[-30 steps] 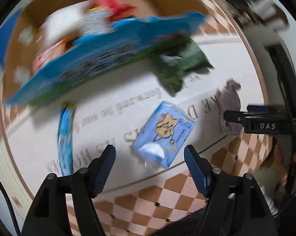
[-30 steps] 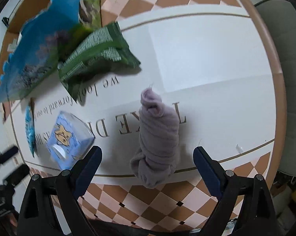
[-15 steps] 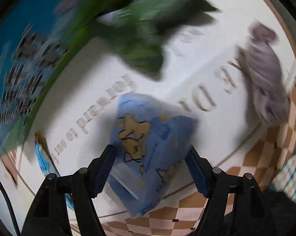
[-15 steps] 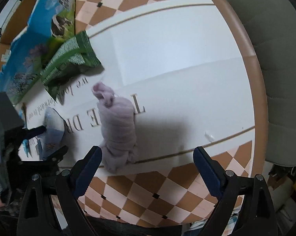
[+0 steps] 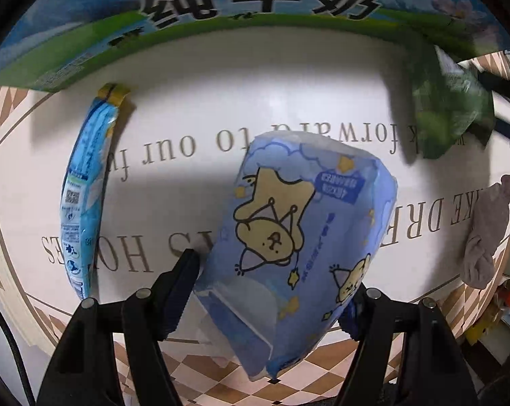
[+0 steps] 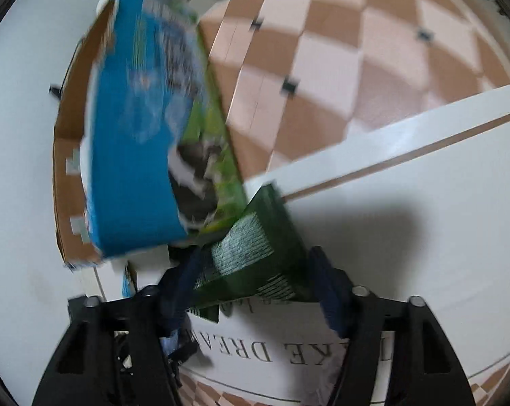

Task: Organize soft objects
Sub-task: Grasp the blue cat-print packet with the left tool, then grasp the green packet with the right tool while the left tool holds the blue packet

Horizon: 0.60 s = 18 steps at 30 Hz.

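Straddling the blue tissue pack [image 5: 305,237] at five o'clock with the left claw [image 5: 272,284], about half-spread. Near pad against the pack's side, far pad hidden behind its bulge, so cannot tell whether truly pinched.

Just been closing the right claw [image 6: 255,264] around the green packet [image 6: 251,253]. Too blurred to confirm contact.

Risks: squashing the soft wrap and losing it on lifting by one corner; dragging the packet across the surface [image 5: 289,84]; knocking the blue carton [image 6: 133,135] at eleven o'clock; clashing claws, working so near.
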### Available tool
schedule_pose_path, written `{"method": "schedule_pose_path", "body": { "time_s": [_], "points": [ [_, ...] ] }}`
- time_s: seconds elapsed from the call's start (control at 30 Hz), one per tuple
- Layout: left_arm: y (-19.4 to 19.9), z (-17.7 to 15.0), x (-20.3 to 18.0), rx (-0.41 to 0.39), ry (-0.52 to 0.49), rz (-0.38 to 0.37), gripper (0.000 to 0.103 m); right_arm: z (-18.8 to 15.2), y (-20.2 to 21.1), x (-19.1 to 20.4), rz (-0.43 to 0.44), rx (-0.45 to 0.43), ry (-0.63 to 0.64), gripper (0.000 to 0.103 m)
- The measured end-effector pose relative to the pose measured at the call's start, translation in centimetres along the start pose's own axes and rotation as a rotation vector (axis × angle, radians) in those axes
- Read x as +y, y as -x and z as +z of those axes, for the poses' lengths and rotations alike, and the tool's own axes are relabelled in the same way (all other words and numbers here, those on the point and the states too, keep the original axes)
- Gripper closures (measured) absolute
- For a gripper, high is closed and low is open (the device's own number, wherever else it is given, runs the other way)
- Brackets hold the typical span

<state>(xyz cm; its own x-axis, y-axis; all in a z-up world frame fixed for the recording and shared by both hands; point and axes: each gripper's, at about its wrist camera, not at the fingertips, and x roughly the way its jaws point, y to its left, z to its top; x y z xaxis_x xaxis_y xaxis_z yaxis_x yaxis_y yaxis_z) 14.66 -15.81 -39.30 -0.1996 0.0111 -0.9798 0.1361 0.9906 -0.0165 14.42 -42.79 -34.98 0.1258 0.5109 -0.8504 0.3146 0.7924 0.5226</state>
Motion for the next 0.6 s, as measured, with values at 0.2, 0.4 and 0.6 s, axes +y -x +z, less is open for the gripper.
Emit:
{"method": "schedule_pose_path", "body": {
  "time_s": [0.2,0.4,0.6],
  "points": [
    [0.1,-0.9,1.5,-0.016,0.017,-0.005,0.033,-6.9,-1.6,3.9,-0.003,0.213,0.157,0.037],
    [0.1,-2.3,2.3,-0.035,-0.01,0.065,0.033,-10.5,-0.6,10.7,-0.363,0.068,0.639,0.012],
    [0.4,-4.4,2.8,-0.044,0.014,0.027,0.033,-9.8,-7.7,16.1,-0.484,0.158,0.834,0.013]
  ]
}}
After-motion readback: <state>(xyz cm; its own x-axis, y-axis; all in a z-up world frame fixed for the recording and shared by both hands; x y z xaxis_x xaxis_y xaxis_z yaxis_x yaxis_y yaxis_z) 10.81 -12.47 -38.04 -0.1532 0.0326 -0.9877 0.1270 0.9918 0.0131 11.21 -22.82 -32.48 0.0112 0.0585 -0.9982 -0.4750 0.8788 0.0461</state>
